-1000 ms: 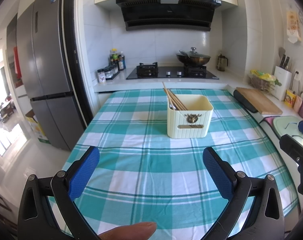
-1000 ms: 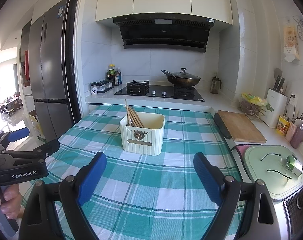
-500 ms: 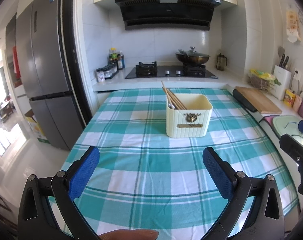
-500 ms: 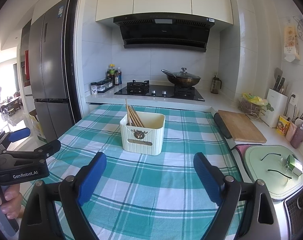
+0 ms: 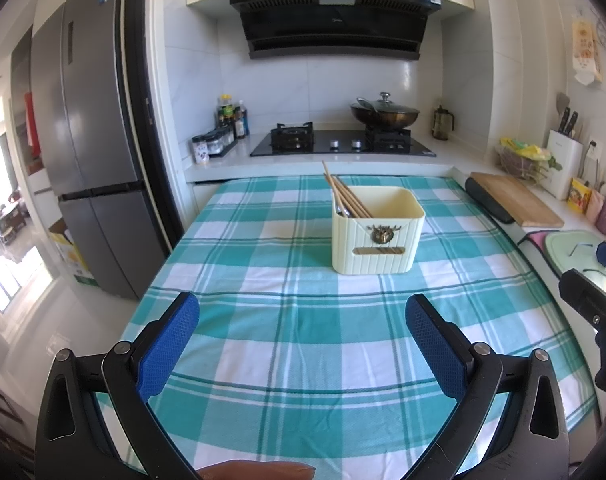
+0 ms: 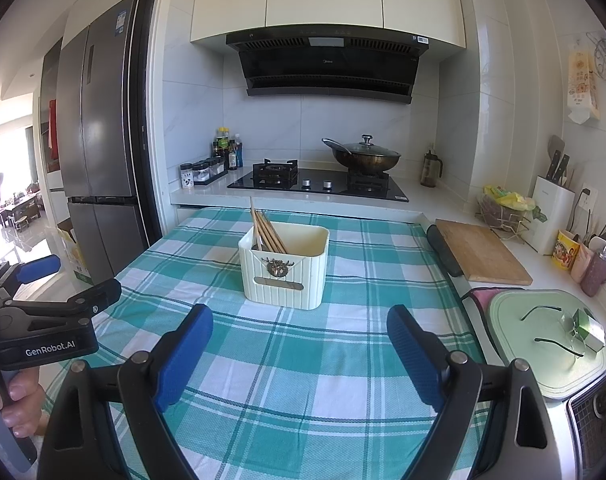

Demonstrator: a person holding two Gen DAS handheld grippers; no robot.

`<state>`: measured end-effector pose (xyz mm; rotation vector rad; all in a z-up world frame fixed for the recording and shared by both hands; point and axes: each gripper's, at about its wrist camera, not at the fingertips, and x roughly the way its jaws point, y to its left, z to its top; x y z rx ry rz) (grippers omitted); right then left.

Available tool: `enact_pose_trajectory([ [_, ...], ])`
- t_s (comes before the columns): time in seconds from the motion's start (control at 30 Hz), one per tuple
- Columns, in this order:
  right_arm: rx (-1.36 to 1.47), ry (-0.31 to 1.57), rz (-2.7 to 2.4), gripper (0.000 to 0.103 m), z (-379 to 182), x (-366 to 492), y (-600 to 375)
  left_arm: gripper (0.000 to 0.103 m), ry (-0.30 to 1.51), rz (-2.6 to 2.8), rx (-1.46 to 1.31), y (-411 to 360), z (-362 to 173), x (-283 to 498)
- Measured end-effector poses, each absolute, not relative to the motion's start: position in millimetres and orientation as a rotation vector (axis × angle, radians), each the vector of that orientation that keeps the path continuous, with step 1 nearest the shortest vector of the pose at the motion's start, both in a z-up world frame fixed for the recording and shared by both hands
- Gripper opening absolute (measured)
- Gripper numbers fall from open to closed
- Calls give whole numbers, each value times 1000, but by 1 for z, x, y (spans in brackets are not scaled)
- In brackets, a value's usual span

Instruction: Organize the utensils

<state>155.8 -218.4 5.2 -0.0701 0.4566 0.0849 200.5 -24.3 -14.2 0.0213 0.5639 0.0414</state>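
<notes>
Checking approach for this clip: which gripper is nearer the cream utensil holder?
Right, slightly. The right gripper sits just short of the cream utensil holder, a little to its right; the left gripper hangs farther back, to its left. Both open.

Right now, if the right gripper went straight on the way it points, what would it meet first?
Probably the checked tablecloth just short of the cream utensil holder. The right gripper tilts downward with open, empty jaws, though depth is hard to judge.

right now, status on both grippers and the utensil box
Left gripper open, empty. Right gripper open, empty. Cream utensil box upright on checked cloth, chopsticks inside. Nothing between fingers and box.
</notes>
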Motion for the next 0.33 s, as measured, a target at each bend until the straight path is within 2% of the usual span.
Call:
enact_pose_trajectory([
  [0.33,-69,460,87,91,4,155,-221,103,556,44,0,-25,-21,202],
])
